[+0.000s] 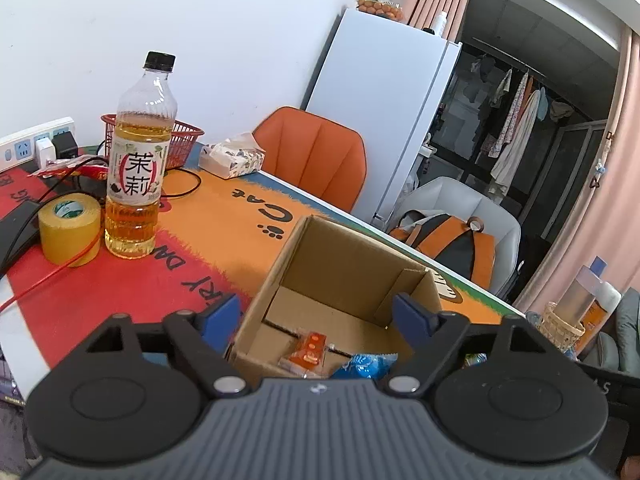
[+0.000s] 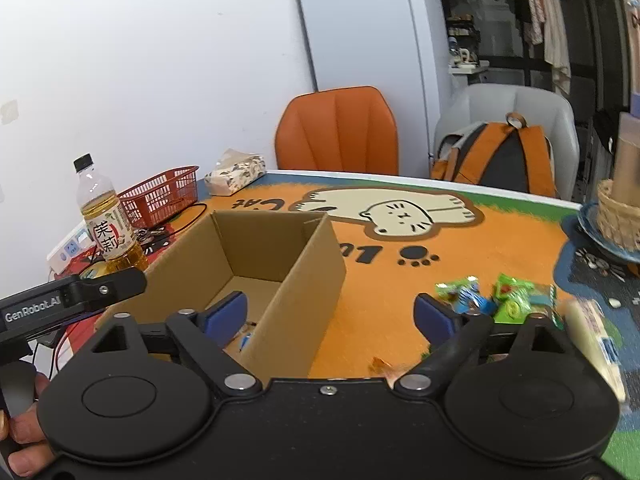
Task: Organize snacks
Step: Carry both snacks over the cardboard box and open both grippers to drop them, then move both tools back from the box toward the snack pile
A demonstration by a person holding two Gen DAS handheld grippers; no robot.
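Both your left gripper [image 1: 318, 316] and right gripper [image 2: 332, 314] stand spread, empty. Loose snack packets [image 2: 496, 298] lie at two o'clock of the cardboard box [image 2: 280, 264]; they're probably light, crinkly and slippery, so pinch a sealed edge.

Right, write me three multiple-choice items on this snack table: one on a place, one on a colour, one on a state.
1. Where is the orange snack packet?
A. inside the cardboard box
B. in the red basket
C. on the orange chair

2. What colour is the tea bottle cap?
A. white
B. black
C. green

3. How does the right gripper stand?
A. shut on a packet
B. shut on nothing
C. open, nothing between its fingers

Answers:
1 A, the packet lies on the box floor beside a blue packet.
2 B, the cap is plainly black.
3 C, the blue fingers stand wide apart over the mat.
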